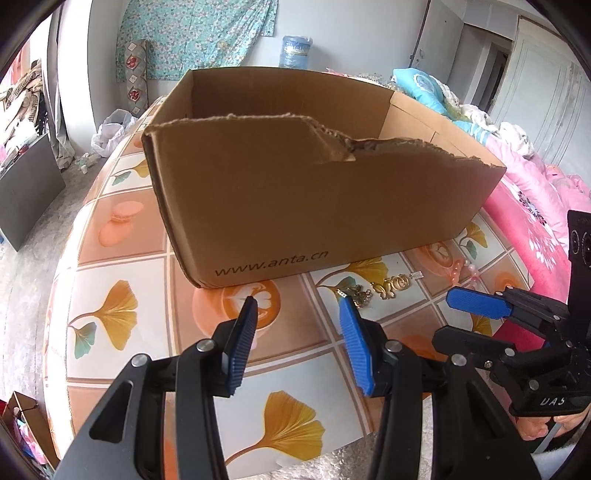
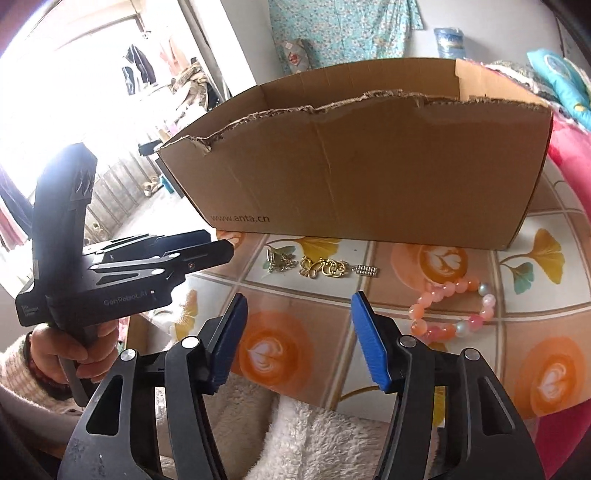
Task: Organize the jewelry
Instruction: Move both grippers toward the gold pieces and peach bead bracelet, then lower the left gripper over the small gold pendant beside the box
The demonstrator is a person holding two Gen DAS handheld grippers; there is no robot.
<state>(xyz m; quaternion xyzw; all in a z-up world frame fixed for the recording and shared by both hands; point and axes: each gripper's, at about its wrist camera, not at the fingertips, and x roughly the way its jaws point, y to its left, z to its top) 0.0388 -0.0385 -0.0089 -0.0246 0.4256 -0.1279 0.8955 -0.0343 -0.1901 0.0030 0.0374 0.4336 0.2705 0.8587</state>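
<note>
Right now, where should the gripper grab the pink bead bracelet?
Probably the near arc of the pink bead bracelet, coming from above. It lies flat on the table as an open ring, so one finger can drop inside the loop and one outside, pinching across the beads.

Floral teal cloth on wall, upper centre; blue water jug beside; pink floral bedding at right; white plastic bag left.

Cardboard, shiny metal, glossy beads

The box is matt brown corrugated cardboard with rough torn edges. The tablecloth looks glossy and smooth. The gold ornament is shiny metal, and the bead bracelet is glossy.
</note>
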